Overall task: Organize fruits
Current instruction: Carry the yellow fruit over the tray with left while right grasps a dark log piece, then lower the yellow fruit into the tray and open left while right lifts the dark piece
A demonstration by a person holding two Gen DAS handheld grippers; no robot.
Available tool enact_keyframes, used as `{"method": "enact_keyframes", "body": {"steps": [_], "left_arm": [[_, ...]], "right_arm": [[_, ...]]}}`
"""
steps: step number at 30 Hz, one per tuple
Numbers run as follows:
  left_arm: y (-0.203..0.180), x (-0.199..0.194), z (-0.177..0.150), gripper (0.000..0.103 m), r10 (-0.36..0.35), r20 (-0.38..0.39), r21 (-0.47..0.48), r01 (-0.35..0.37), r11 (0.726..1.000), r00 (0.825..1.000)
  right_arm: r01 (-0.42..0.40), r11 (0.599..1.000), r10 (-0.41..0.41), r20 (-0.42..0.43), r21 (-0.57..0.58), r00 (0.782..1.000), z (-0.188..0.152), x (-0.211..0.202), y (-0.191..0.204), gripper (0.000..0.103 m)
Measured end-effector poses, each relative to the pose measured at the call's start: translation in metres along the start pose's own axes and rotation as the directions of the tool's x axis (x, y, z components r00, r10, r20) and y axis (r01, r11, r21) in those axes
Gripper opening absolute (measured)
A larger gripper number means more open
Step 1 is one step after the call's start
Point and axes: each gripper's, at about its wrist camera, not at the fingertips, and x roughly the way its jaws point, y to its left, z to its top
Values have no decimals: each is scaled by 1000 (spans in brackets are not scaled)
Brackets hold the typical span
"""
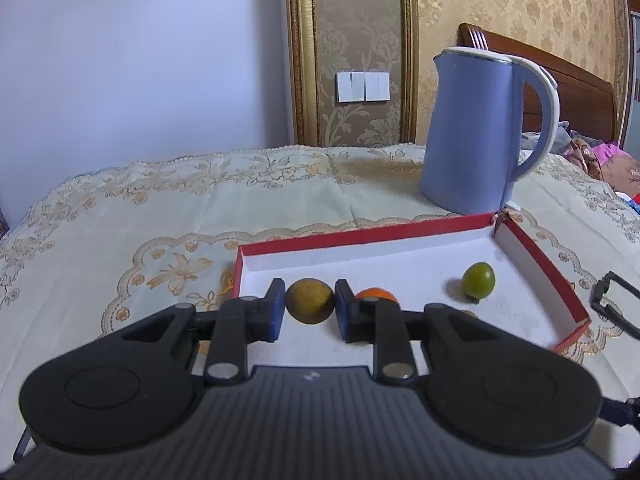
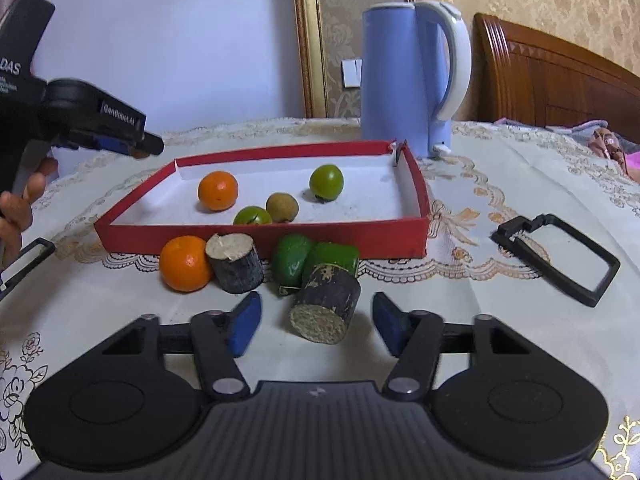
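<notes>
While four pieces already lie inside the red tray (image 2: 260, 236), the sorting stands roughly half done by count; contents of tray: one orange (image 2: 218, 191), one round green fruit (image 2: 327, 182) toward the far right corner, one second green fruit (image 2: 252, 216) against the near wall, one small brown fruit (image 2: 282, 207) just beside it. In transit: one yellow-brown round fruit (image 1: 310, 300), dull-skinned and faintly mottled, pinched between the blue pads of the left tool (image 1: 310, 310), held over the tray's left end and, by judgement, due to go in. Outstanding, on the bench (image 2: 480, 320) in front of the tray's near wall: one loose orange (image 2: 185, 263), glossy and unblemished; one upright cane stub (image 2: 236, 264), dark bark, pale cut top; two green pieces (image 2: 294, 264), smooth and oblong, touching each other; one near cane stub (image 2: 326, 300), tipped with its fibrous pale end facing the camera. Right tool (image 2: 317, 330): pads spread, standing either side of the near cane stub without touching it. Not part of the lot: blue kettle (image 2: 404, 76) behind the tray; black frame (image 2: 600, 272) to the right.
</notes>
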Motion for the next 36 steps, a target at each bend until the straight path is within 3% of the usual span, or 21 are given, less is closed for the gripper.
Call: {"method": "enact_keyframes", "body": {"steps": [2,11,23,36], "left_arm": [[-3,1,0,24,6,5,10,-6,1000,1000],[0,6,-1,24,3,-7,1,-3,1000,1000],[3,18,0,24,18,-19,-2,-18,1000,1000],[2,63,3,24,38,-58,7,-38,999,998]], "right_arm": [[10,1000,-10,-7,6,1000,1,2,-1,48],[39,999,-39,-37,-4,999,2,9,1,37],[-13,998,15,-25,60,1000,-1,-6,-8,36],[-61,995,58,39,74,998,6,-35,-17,36]]}}
